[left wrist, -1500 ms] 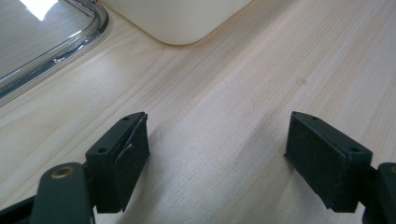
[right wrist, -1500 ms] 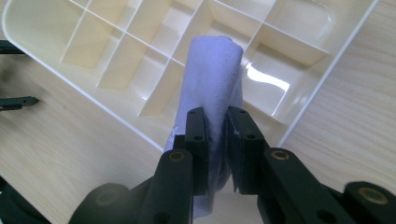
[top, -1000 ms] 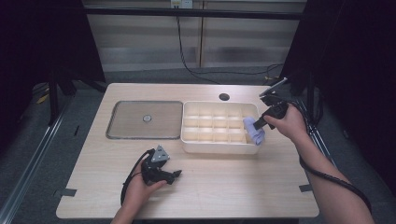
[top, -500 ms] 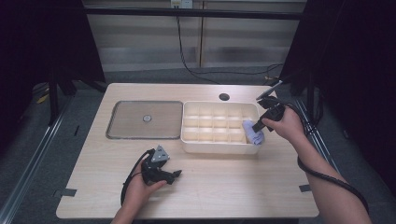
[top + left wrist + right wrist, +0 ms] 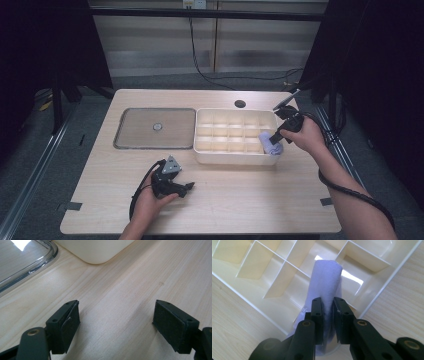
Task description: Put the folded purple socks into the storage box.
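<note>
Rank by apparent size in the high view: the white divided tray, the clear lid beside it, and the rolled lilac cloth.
1. White divided tray.
2. Clear lid, nearly the tray's size, so the order is unsure.
3. Lilac cloth, by far the smallest.

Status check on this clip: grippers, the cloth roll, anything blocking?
Right gripper shut on lavender cloth roll, over near-right corner of divided tray. Left gripper open, resting on table. Nothing in the way.

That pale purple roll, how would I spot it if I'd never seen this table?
Find the cream divided tray on the wooden table. At its near right corner, the right gripper pinches a lilac cloth roll; it is the one soft, coloured thing among bare compartments.
</note>
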A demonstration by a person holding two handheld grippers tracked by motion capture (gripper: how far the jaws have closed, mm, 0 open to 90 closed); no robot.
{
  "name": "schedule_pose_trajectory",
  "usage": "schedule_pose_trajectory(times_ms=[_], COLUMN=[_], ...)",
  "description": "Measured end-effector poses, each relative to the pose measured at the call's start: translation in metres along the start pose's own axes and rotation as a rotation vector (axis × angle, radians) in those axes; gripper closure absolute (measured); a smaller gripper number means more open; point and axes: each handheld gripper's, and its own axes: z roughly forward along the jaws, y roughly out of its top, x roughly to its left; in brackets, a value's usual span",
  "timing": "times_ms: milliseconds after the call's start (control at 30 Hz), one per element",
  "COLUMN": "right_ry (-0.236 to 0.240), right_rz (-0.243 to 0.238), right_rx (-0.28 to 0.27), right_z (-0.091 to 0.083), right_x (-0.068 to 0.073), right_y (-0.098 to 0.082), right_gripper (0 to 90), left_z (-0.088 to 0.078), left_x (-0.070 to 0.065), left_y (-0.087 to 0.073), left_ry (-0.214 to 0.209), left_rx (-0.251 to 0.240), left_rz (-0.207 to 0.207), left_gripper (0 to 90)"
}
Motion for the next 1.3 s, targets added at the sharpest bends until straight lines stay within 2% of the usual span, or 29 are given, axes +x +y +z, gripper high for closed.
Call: schedule_pose_trajectory(times_ms=[100, 133, 400, 600, 800, 1133, 1300], right_ry=[0.000, 0.002, 0.004, -0.006, -0.005, -0.038, -0.039], right_rz=[0.001, -0.017, -0.020, -0.031, -0.022, -0.033, -0.034], right_rx=[0.006, -0.005, 0.001, 0.019, 0.035, 0.057, 0.063], right_z=[0.000, 0.001, 0.002, 0.005, 0.009, 0.014, 0.016], right_x=[0.000, 0.000, 0.000, 0.000, -0.001, 0.004, 0.005], right_y=[-0.001, -0.002, -0.004, -0.006, -0.006, -0.006, -0.007], right_gripper=[79.1, 79.0, 79.0, 79.1, 79.2, 79.2, 79.1], left_z=[0.000, 0.000, 0.000, 0.000, 0.000, 0.000, 0.000], left_x=[0.000, 0.000, 0.000, 0.000, 0.000, 0.000, 0.000], left_y=[0.000, 0.000, 0.000, 0.000, 0.000, 0.000, 0.000], left_ry=[-0.001, 0.000, 0.000, 0.000, 0.000, 0.000, -0.001], left_rx=[0.000, 0.000, 0.000, 0.000, 0.000, -0.002, -0.003], left_rz=[0.000, 0.000, 0.000, 0.001, 0.000, -0.003, -0.005], left_gripper=[20.9, 20.9, 20.9, 20.9, 20.9, 20.9, 20.9])
